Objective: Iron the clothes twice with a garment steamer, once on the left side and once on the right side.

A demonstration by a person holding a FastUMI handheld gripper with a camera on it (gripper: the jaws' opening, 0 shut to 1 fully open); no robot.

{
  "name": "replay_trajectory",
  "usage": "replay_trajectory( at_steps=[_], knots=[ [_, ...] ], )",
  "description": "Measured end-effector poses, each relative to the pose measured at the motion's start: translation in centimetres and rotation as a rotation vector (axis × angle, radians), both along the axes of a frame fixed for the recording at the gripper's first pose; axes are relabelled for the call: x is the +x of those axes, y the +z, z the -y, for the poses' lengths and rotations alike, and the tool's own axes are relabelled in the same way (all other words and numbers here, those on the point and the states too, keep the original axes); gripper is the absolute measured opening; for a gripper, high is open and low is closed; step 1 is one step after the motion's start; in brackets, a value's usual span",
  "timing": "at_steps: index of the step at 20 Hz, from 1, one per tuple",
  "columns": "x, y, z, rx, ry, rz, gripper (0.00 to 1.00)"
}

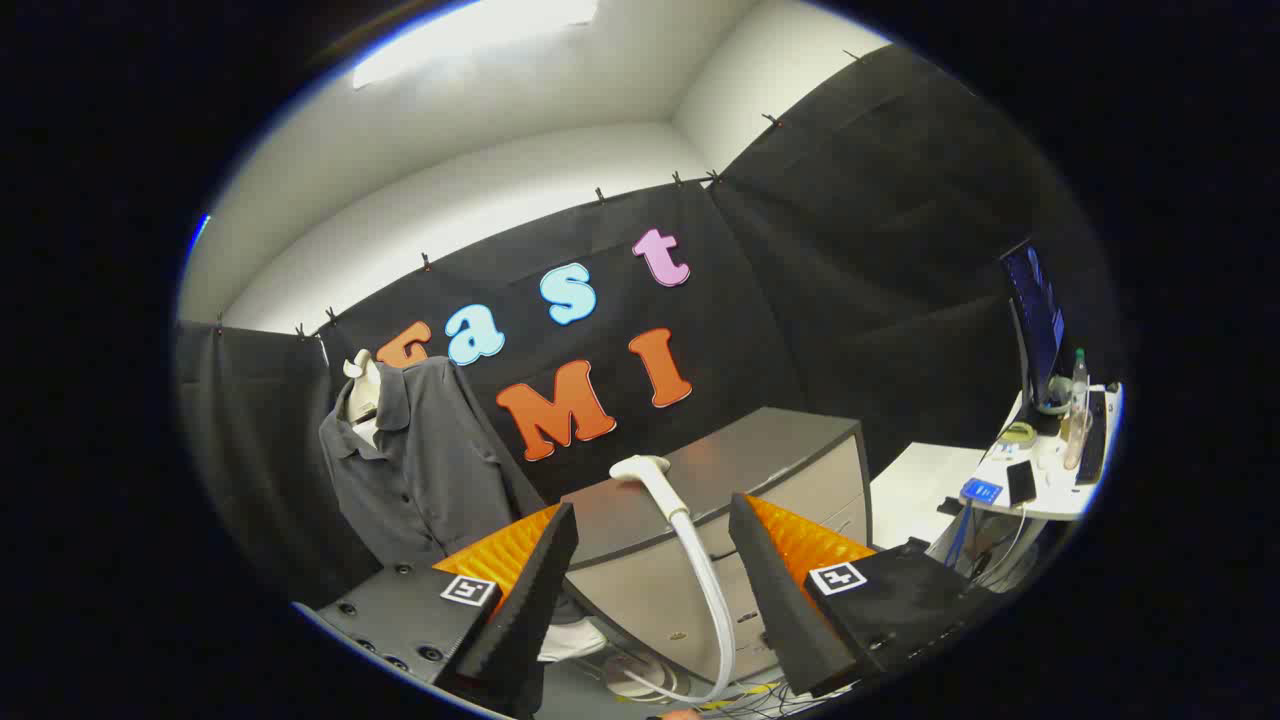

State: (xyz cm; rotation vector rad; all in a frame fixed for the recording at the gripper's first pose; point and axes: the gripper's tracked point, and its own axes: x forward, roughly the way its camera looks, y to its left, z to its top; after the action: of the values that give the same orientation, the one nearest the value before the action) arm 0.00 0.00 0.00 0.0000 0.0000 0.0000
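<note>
The claw (650, 560) stands wide open, its two fingers (530, 590) spread well apart and gripping nothing; neither finger touches anything. Between them and just beyond lies the steamer head (643, 468), resting on the top of a grey bench (780, 450), with its white hose (705, 580) running down off the front edge toward the floor, where it loops near a round base that is partly hidden. The hose passes through the gap between the fingers without meeting either. Beyond the left finger hangs a grey shirt (430, 470), buttoned and collared, on a pale dress form (360, 390) against the black cloth wall. Well off past the right finger stands a white desk (1040, 490) carrying a monitor (1035, 320), a bottle (1078, 385) and small items.
</note>
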Motion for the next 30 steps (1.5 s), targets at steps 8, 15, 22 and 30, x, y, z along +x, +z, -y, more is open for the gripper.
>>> replay_trajectory(
  at_steps=[8, 15, 22, 30],
  knots=[
    [-4.2, 6.1, -2.7, -0.331, -0.042, 0.138, 0.98],
    [-4.0, 5.8, -4.4, -0.266, 0.011, 0.115, 1.00],
    [-3.1, 5.0, -4.8, -0.351, 0.025, 0.087, 0.99],
    [-0.5, 5.7, -4.5, -0.292, 0.040, 0.073, 0.99]
  ],
)
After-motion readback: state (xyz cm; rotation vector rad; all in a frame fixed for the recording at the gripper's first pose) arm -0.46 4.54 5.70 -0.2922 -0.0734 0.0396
